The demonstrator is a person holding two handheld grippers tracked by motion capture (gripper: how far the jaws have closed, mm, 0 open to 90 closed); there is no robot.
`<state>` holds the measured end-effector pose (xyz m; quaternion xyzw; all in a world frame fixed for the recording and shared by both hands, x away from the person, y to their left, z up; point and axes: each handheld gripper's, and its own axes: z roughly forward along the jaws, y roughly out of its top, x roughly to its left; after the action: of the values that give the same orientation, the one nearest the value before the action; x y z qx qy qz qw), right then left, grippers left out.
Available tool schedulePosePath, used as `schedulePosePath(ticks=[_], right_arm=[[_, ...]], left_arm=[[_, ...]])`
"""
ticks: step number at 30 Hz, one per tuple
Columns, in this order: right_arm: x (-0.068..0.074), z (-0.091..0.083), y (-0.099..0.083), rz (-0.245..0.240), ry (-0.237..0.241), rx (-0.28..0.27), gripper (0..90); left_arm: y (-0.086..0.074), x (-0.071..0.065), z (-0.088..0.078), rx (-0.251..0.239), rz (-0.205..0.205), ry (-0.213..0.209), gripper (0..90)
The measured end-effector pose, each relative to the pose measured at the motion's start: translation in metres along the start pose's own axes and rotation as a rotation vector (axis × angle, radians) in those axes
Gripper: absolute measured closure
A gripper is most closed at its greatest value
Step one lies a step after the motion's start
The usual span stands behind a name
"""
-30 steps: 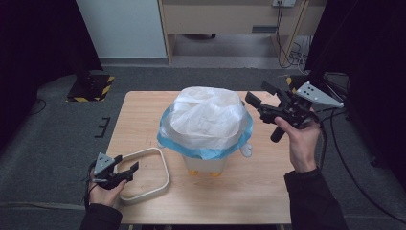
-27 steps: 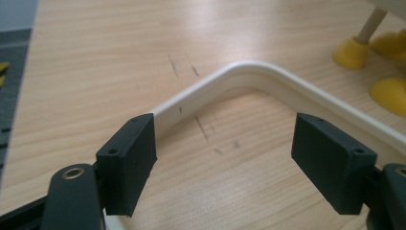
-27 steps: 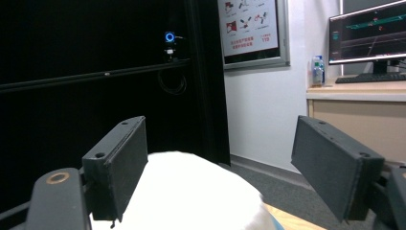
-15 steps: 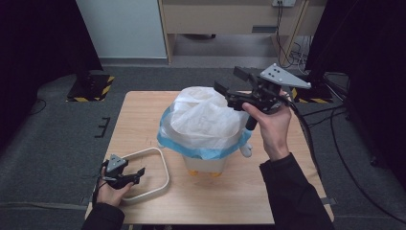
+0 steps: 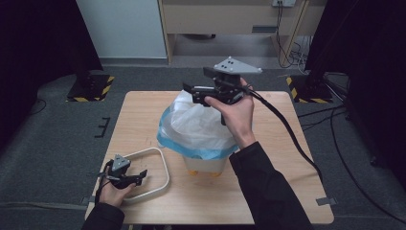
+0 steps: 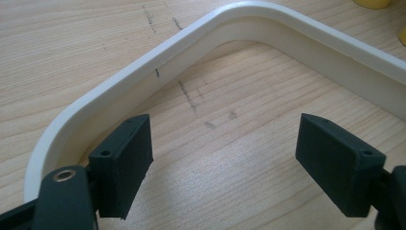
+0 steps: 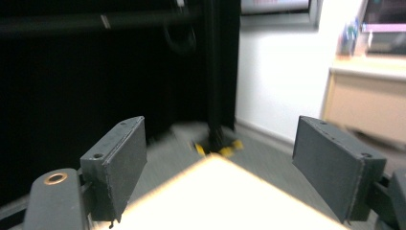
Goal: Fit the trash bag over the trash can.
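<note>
Table: a light wooden table (image 5: 143,115) stands in the middle of the room, on a grey floor.

Bin: a small pale bin (image 5: 207,165) sits near the middle of the table. A white bag (image 5: 198,122) with a blue edge fills it and hangs over its rim. Small yellow parts show under the bin.

White frame: a white frame with round corners (image 5: 163,167) lies flat on the table, just beside the bin, at the near left. In the left gripper view one round corner of it (image 6: 158,62) curves in front of the jaws, and bare wood is inside it.

Left gripper: the left gripper (image 5: 138,176) is low over the near left corner of the table, held in the person's left hand (image 5: 112,191). It points into the white frame. Its jaws are spread wide, with nothing between them except the wood below. One pad (image 6: 127,160) is close to the inner wall of the frame; I cannot tell if it touches.

Right gripper: the right gripper (image 5: 189,92) is lifted above the far side of the bag, in the right hand (image 5: 234,112), and points to the left. Its jaws are apart and grasp nothing. Its own view is blurred; between the pads (image 7: 117,165) I see a table corner and the dark room.

Cable: a black cable (image 5: 287,132) trails from the right gripper across the table's right side.
</note>
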<state>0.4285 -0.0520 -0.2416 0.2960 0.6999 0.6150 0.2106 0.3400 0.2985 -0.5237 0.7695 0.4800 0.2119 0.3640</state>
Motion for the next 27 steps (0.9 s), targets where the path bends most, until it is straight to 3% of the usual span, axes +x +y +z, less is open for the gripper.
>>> schedulePosePath(ticks=[6,9,12,14,17,19,21,24,27], right_arm=[[-0.004,0.018,-0.033,0.001,-0.031,0.217,17.5],[-0.005,0.023,-0.042,0.012,-0.032,0.305,15.6],[-0.004,0.027,-0.046,-0.001,-0.024,0.358,12.8],[-0.003,0.027,-0.045,-0.010,-0.026,0.354,15.4],[-0.002,0.018,-0.037,-0.035,-0.048,0.222,27.0],[-0.003,0.010,-0.031,-0.027,-0.061,0.148,41.1],[-0.002,0.004,-0.026,-0.016,-0.084,0.125,55.9],[-0.002,0.005,-0.026,-0.012,-0.075,0.201,67.6],[-0.002,0.016,-0.033,0.002,-0.063,0.339,67.3]], left_arm=[[-0.001,0.000,0.001,0.015,-0.003,0.000,19.0],[-0.001,0.000,0.001,0.022,-0.002,0.000,19.0],[-0.001,0.000,0.001,0.030,-0.001,-0.001,18.8],[-0.001,0.000,0.001,0.031,-0.002,-0.004,18.6],[-0.002,0.000,0.001,0.033,-0.004,-0.006,18.4],[-0.001,0.000,0.001,0.034,-0.008,-0.008,18.4],[-0.001,0.000,0.001,0.033,-0.010,-0.009,18.4],[-0.001,0.000,0.001,0.034,-0.010,-0.010,18.4],[-0.002,0.000,0.001,0.034,-0.009,-0.011,18.4]])
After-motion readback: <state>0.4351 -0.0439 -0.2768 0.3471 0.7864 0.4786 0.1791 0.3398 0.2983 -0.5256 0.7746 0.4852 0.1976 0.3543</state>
